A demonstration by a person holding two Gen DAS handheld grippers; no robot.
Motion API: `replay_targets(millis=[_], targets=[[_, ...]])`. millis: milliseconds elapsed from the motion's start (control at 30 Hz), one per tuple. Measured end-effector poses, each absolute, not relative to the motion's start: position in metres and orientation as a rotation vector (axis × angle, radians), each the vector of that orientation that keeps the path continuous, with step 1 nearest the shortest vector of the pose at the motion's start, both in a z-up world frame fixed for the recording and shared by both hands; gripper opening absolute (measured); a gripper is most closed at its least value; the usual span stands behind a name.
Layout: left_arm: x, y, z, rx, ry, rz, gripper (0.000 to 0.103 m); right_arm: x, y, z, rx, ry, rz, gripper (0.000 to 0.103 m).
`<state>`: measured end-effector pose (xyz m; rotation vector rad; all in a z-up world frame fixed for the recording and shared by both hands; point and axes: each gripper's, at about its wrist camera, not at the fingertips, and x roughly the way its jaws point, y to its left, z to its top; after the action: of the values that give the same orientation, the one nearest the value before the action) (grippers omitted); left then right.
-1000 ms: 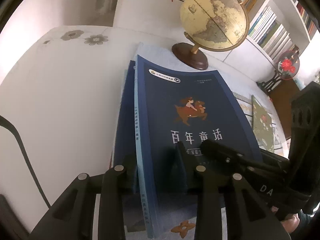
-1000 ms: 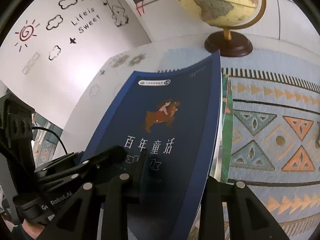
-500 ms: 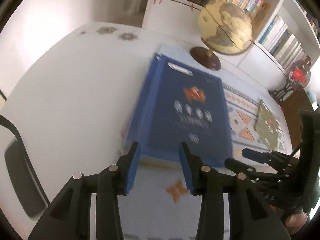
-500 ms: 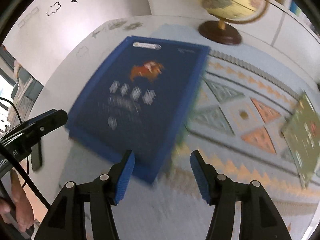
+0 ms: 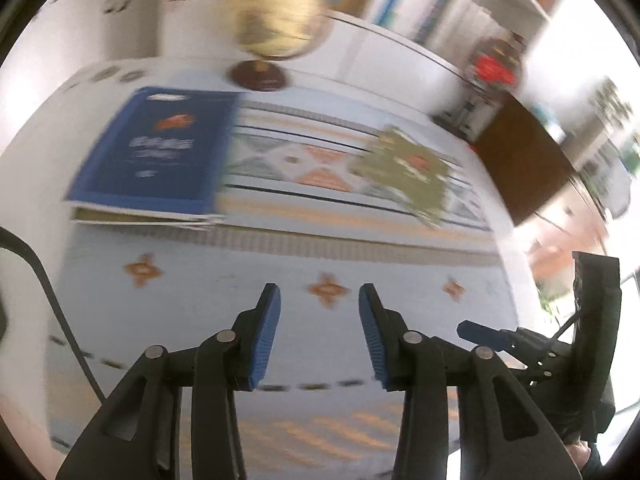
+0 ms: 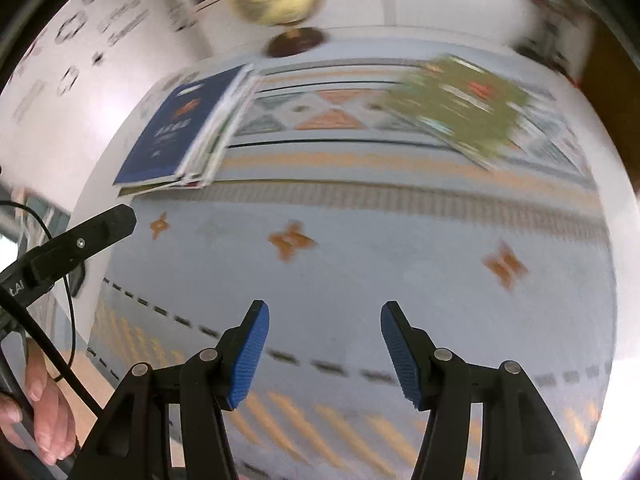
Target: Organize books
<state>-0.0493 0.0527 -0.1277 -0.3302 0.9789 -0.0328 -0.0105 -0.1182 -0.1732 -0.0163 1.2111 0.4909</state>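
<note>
Blue-covered and lying flat, the storybook [image 5: 160, 148] is now resting on top of the stack [image 5: 144, 216] ahead and to the left of my left hand-held gripper [image 5: 319, 336], near the globe [image 5: 276, 24]. A second ago both hand-held grippers were pinching its near edge; now I am pulling them back, and each is spread wide with nothing between its blue pads. From the right hand-held gripper [image 6: 324, 348] the same stack is sitting far ahead to the left on the patterned cloth [image 6: 360, 248] covering the bench. I am judging that placement finished. Ahead and to the right, well apart from the stack, the green book [image 6: 460, 104] is lying alone, tilted, so I am treating it as the next pickup. Motion blur is smearing both views.
</note>
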Motion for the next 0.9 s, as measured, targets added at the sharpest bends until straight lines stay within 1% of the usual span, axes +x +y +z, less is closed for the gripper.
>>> replay_targets(millis=[67, 100, 300, 433, 533, 700, 900], targets=[[-0.051, 0.025, -0.122, -0.299, 0.97, -0.077, 0.073, -0.018, -0.148, -0.167, 0.03, 1.195, 0.444, 0.056], [-0.054, 0.011, -0.116, -0.28, 0.946, -0.096, 0.076, -0.02, -0.163, -0.163, 0.056, 1.181, 0.42, 0.056], [-0.06, -0.041, -0.094, -0.11, 0.896, -0.17, 0.077, -0.033, -0.23, -0.139, 0.201, 1.124, 0.283, 0.057], [-0.052, -0.06, -0.082, -0.047, 0.868, -0.18, 0.077, -0.029, -0.243, -0.132, 0.24, 1.109, 0.248, 0.057], [-0.037, -0.068, -0.081, -0.01, 0.869, -0.176, 0.077, -0.019, -0.243, -0.132, 0.21, 1.103, 0.2, 0.057], [-0.004, -0.066, -0.089, -0.009, 0.893, -0.151, 0.077, 0.007, -0.239, -0.136, 0.171, 1.103, 0.173, 0.057], [0.049, -0.042, -0.102, -0.051, 0.918, -0.146, 0.077, 0.065, -0.228, -0.146, 0.202, 1.116, 0.16, 0.057]])
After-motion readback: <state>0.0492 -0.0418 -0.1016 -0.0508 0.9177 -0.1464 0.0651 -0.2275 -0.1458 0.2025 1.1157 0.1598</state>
